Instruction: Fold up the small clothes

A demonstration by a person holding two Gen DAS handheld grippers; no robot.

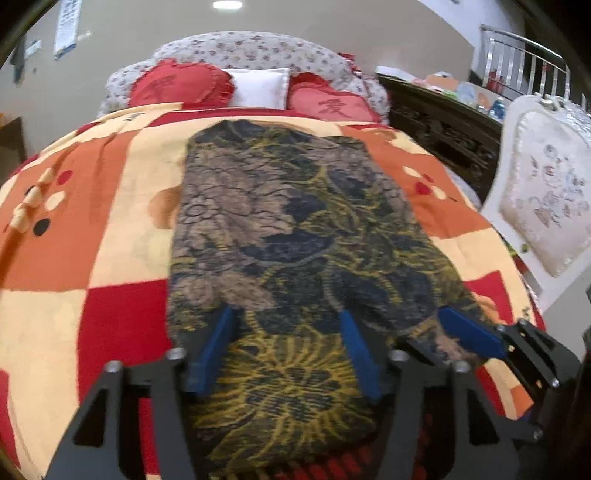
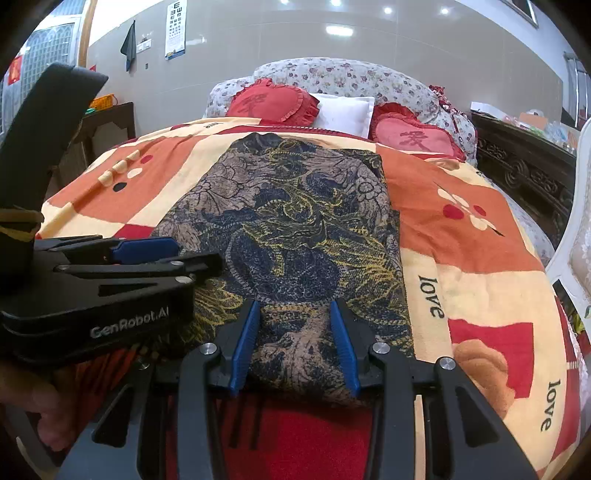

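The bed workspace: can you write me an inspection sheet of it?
Surface: checked orange, red and cream blanket on a bed.
Job's things: dark blue and gold floral garment, spread lengthwise.
Clutter: two red heart-shaped cushions, white pillow, at the headboard.
Claws: left claw open over the garment's near edge; right claw seemingly shut on that edge.
Cables: nothing seen.
Surroundings: dark carved wooden cabinet, white upholstered chair, eye chart on the wall.
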